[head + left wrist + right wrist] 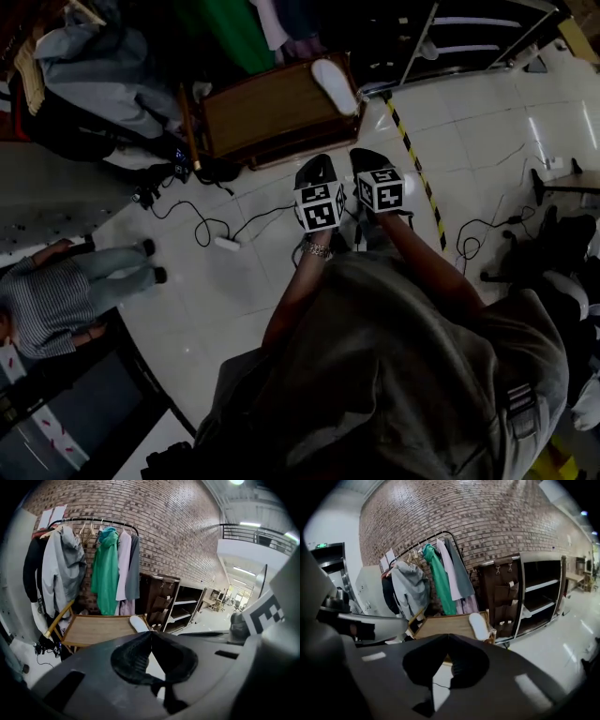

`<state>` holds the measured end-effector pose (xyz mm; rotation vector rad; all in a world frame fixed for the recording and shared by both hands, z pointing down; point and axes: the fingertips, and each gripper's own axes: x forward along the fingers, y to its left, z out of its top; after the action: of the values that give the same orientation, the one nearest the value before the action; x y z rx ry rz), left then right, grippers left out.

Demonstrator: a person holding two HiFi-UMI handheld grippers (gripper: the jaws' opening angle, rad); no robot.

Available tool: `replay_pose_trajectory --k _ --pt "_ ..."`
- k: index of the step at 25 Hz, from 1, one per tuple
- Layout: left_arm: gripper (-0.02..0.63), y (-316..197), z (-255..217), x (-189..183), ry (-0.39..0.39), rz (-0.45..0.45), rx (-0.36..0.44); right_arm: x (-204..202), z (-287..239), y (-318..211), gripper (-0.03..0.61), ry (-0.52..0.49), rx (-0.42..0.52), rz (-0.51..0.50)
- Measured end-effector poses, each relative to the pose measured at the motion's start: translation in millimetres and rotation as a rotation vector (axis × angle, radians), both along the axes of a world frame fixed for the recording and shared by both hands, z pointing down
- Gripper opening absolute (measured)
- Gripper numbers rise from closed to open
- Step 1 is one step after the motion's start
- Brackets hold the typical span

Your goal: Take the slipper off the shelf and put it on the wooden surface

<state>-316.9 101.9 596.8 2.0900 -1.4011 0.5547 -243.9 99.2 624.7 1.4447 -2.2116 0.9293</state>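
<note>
A white slipper [335, 86] lies on the right end of the low wooden surface [262, 112]. Both grippers are held side by side over the tiled floor, a step short of it. My left gripper [316, 171] is shut, its tips meeting with nothing between them. My right gripper [368, 157] is likewise shut and empty. In the left gripper view the slipper [138, 623] sits beyond the closed tips [151, 633], on the wooden surface [98, 630]. From the right gripper view, the slipper [478, 622] rests on the wooden surface [445, 626], past the closed tips [448, 635].
A dark shelf unit [539, 597] stands right of the wooden surface against the brick wall. A clothes rack [93, 564] with hanging garments is behind it. Cables [202, 225] trail over the floor, a yellow-black tape line [417, 169] runs past, and a seated person [56, 300] is at the left.
</note>
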Motion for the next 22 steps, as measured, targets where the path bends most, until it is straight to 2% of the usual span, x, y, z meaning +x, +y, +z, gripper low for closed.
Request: replay_pose_trajectory --k 5,9,16,22 --pt "0.005 50.0 -5.9 1.0 0.019 0.031 -0.022 -19.0 -30.2 62.1 0.002 0.056 -0.007 -0.038" --pt "0.005 71.4 -12.3 4.3 -0.005 0.048 -0.029 -23.4 -43.8 84.7 0.008 0.072 -0.016 -0.051" --pt "0.005 53.9 -28.9 2.7 -0.01 0.034 0.003 -27.6 -56.4 74.2 0.006 0.052 -0.022 -0.069" --pt "0.005 43.7 -32.8 35.1 -0.017 0.046 0.028 8.0 -65.1 57.9 0.003 0.045 -0.005 -0.061"
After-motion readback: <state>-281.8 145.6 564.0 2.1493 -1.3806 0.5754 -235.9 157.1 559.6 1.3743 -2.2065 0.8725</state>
